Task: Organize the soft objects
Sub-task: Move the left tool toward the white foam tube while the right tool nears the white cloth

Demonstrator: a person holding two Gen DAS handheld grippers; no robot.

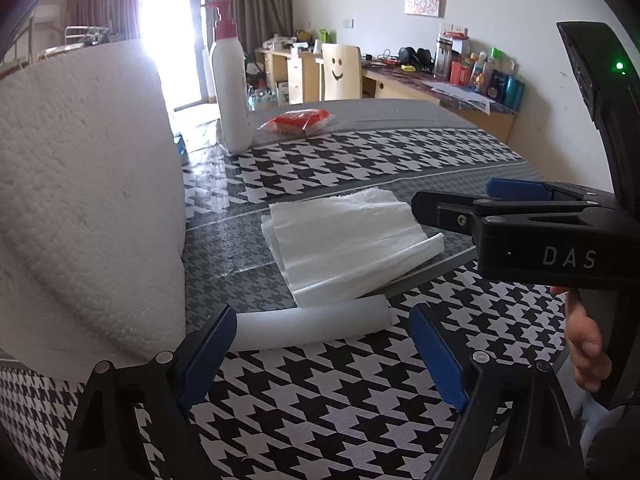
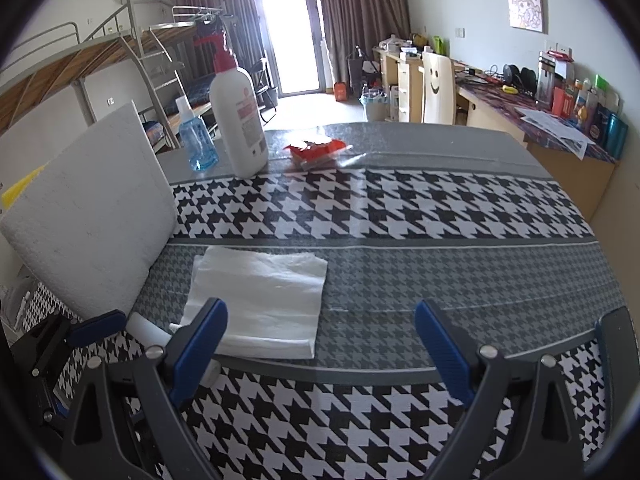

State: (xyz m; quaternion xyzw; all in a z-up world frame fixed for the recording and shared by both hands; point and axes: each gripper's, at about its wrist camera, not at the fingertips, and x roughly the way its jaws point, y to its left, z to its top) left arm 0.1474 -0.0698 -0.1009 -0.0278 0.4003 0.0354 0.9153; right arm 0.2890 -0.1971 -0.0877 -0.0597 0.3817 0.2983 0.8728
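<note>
A folded white paper towel (image 1: pixel 348 240) (image 2: pixel 260 296) lies flat on the houndstooth tablecloth. A short white foam tube (image 1: pixel 312 326) (image 2: pixel 148 330) lies just in front of it. My left gripper (image 1: pixel 320 356) is open, with the tube lying crosswise just beyond its fingertips and untouched by the pads. My right gripper (image 2: pixel 320 344) is open and holds nothing. Its left finger overlaps the towel's near edge in its own view. In the left wrist view the right gripper (image 1: pixel 452 196) hovers at the towel's right side, with a hand on its grip.
A thick white foam slab (image 1: pixel 80 200) (image 2: pixel 92 220) leans tilted at the left, close to the left gripper. Farther back stand a white pump bottle (image 2: pixel 240 120), a small blue bottle (image 2: pixel 196 140) and a red packet (image 2: pixel 316 152). The table edge (image 2: pixel 592 220) runs along the right.
</note>
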